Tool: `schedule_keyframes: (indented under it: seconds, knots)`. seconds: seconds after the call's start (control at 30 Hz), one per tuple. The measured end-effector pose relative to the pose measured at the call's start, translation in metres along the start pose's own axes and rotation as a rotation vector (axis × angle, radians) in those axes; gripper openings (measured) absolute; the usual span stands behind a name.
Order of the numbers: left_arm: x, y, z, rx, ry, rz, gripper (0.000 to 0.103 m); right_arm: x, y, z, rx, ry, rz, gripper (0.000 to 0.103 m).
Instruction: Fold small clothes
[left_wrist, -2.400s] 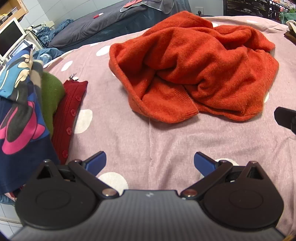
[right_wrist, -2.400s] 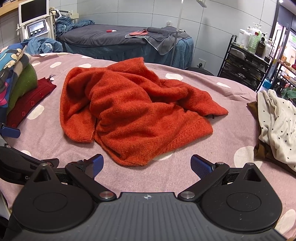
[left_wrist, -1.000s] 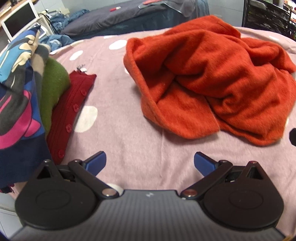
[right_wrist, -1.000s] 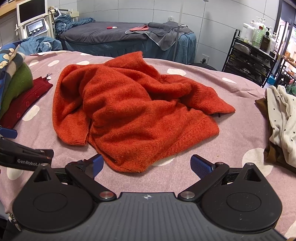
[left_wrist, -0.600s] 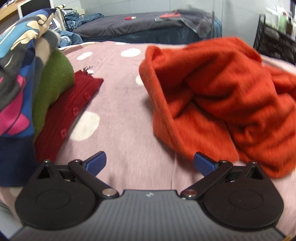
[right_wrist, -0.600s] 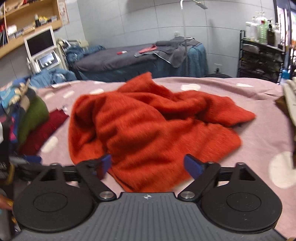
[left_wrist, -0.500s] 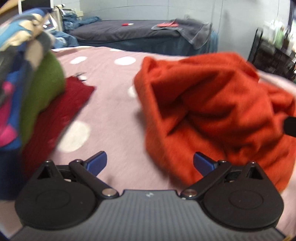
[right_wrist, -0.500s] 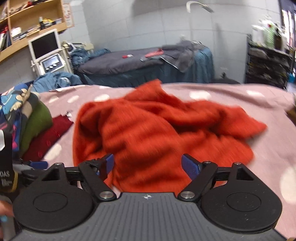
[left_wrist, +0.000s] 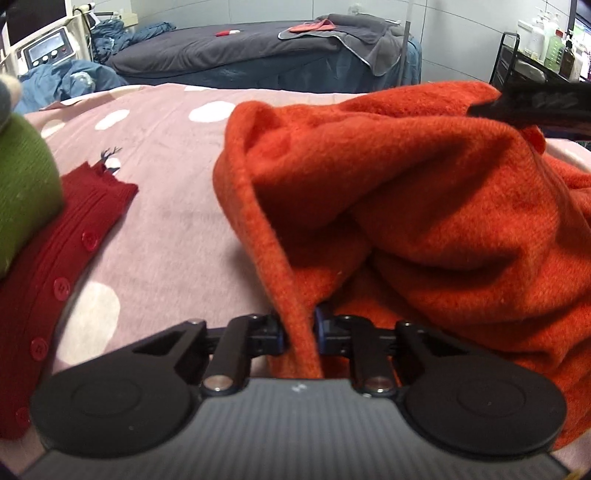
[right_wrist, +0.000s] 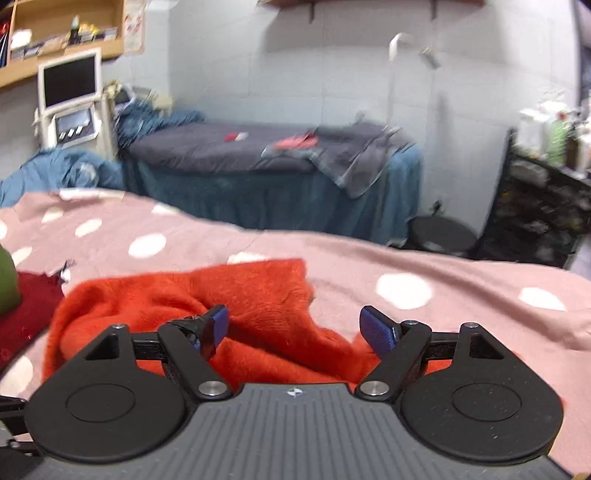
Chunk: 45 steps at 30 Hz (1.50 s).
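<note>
Left wrist view: the left tool (left_wrist: 300, 332) is clamped on a rolled edge of the orange sweater (left_wrist: 424, 206), which runs as a ridge from the bottom centre of the frame up toward the upper middle. The sweater lies bunched over the centre and right of the frame on the pink polka-dot bedspread (left_wrist: 177, 206). At the left edge a dark red buttoned cardigan (left_wrist: 62, 273) lies under a folded green knit (left_wrist: 22, 184). A black tool part crosses the upper right corner; printing on it is too blurred to read. No legible writing shows.

Right wrist view: the right tool (right_wrist: 293, 328) has its blue pads apart, hovering over the sweater (right_wrist: 258, 306), which sits in the lower centre and left, its upper corner pointing toward the frame's middle. A grey-covered bed (right_wrist: 236, 151) and a monitor (right_wrist: 70, 81) fill the blurred upper half.
</note>
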<state>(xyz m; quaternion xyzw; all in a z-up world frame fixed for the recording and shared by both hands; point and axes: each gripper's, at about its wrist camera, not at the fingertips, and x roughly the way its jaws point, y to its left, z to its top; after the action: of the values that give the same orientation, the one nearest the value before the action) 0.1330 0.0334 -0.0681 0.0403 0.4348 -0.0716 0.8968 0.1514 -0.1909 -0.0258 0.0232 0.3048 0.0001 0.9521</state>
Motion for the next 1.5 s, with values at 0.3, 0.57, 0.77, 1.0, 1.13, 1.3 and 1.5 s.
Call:
schedule_keyframes:
  seconds: [0.3,0.57,0.77,1.0,1.13,1.3,1.5]
  knots:
    - [-0.065,0.007,0.004,0.028,-0.131,-0.042,0.010,-0.095,-0.024,-0.006,0.124,-0.152,0.073,0.007]
    - [-0.191,-0.028,-0.027,0.252,-0.249,-0.284,0.009,-0.264,-0.093,-0.047,0.176,-0.270,-0.020,0.006]
    - [-0.210,-0.087,-0.084,0.491,-0.033,-0.525,0.010,-0.308,-0.127,-0.121,0.227,-0.099,-0.240,0.007]
    - [-0.190,-0.124,-0.131,0.650,0.154,-0.524,0.020,-0.289,-0.119,-0.178,0.287,0.147,-0.281,0.019]
    - [-0.204,-0.125,-0.125,0.658,0.092,-0.468,0.067,-0.293,-0.121,-0.176,0.313,0.136,-0.307,0.057]
    - [-0.231,-0.114,-0.086,0.684,-0.133,-0.289,0.094,-0.311,-0.112,-0.142,0.199,0.017,-0.386,0.103]
    - [-0.241,-0.082,-0.049,0.660,-0.174,-0.274,0.103,-0.256,-0.095,-0.107,0.140,0.039,-0.148,0.103]
